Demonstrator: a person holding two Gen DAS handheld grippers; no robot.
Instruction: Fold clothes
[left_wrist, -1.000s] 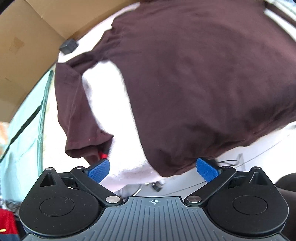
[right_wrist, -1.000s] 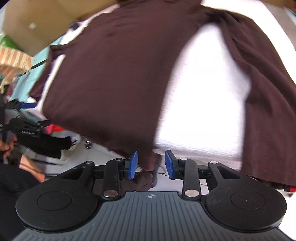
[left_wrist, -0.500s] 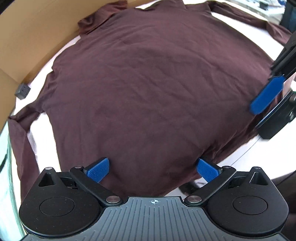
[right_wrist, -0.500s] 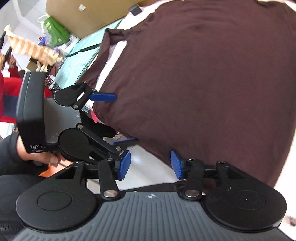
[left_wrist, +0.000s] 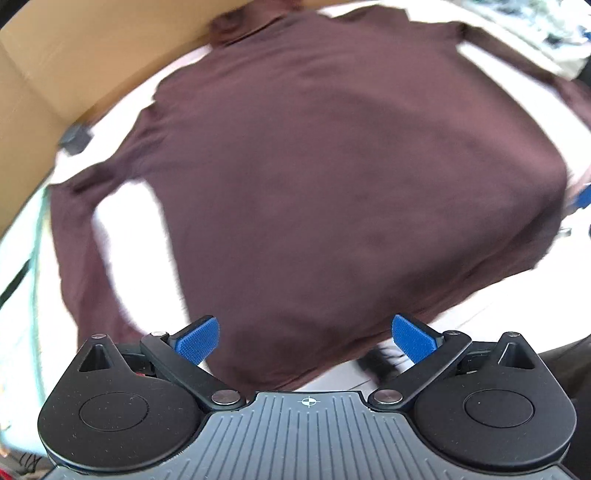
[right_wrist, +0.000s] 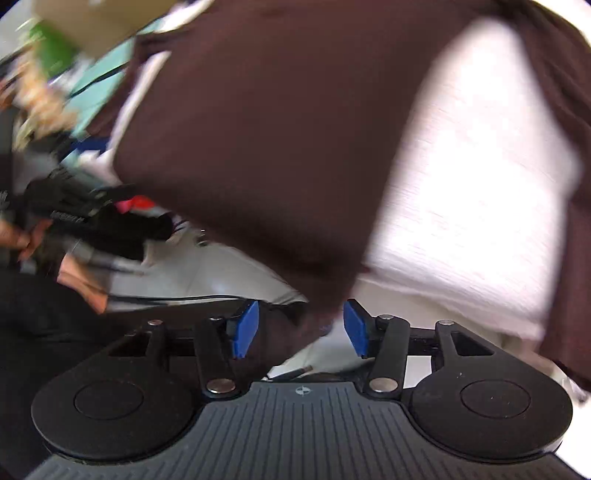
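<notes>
A dark brown long-sleeved shirt (left_wrist: 332, 177) lies spread flat on a white-covered table (left_wrist: 125, 229), collar at the far side. Its near hem hangs over the table edge. My left gripper (left_wrist: 306, 338) is open wide just above that hem, with the cloth below its pads and untouched. In the right wrist view, the shirt's near right corner (right_wrist: 317, 295) hangs between the blue pads of my right gripper (right_wrist: 301, 328). Its jaws are opening and do not press the cloth. A hand (right_wrist: 22, 240) holds the left gripper (right_wrist: 85, 214) at the far left, blurred.
A cardboard box (left_wrist: 55, 74) stands along the far left of the table, with a small dark grey block (left_wrist: 75, 138) beside it. Teal cloth (right_wrist: 99, 88) lies beyond the table's left side. Cables and clutter sit on the floor under the near edge.
The right gripper's pads have spread wider around the shirt's corner. The left gripper's view swung across the shirt, which now lies spread flat. Both views are blurred by motion.
</notes>
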